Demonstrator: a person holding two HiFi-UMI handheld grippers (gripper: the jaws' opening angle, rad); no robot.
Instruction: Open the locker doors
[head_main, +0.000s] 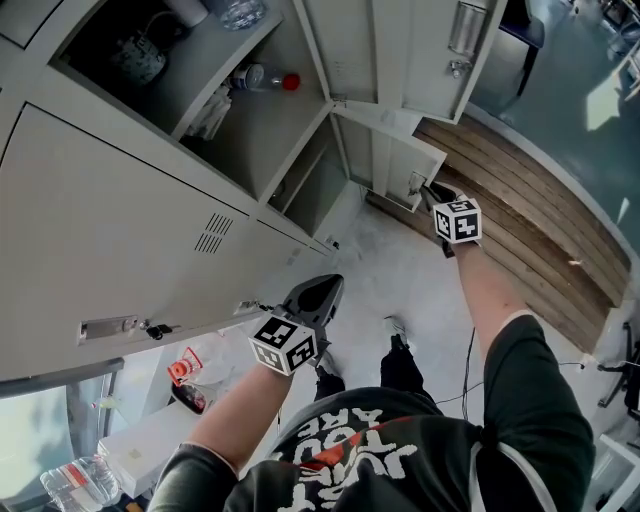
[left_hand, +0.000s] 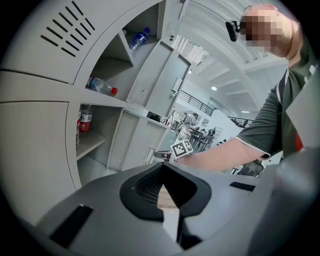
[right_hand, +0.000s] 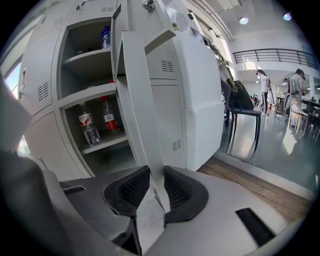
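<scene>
While the right gripper (right_hand: 156, 187) is clamping the free edge of the lower locker door (right_hand: 142, 100), which is running upright toward 12 o'clock from its jaws, the left gripper (head_main: 318, 295) is hanging clenched and empty, farther off.

Dark grey short-sleeved T-shirt (head_main: 400, 455), white and orange print; left tongs (head_main: 333, 285) and right tongs (head_main: 432, 189) grey with black ribbed pads (right_hand: 127, 192)

A red-capped bottle (head_main: 265, 78) lies at upper centre, wooden floorboards (head_main: 520, 210) run down the right, and a clear plastic bottle (head_main: 72, 482) sits lower left.
</scene>
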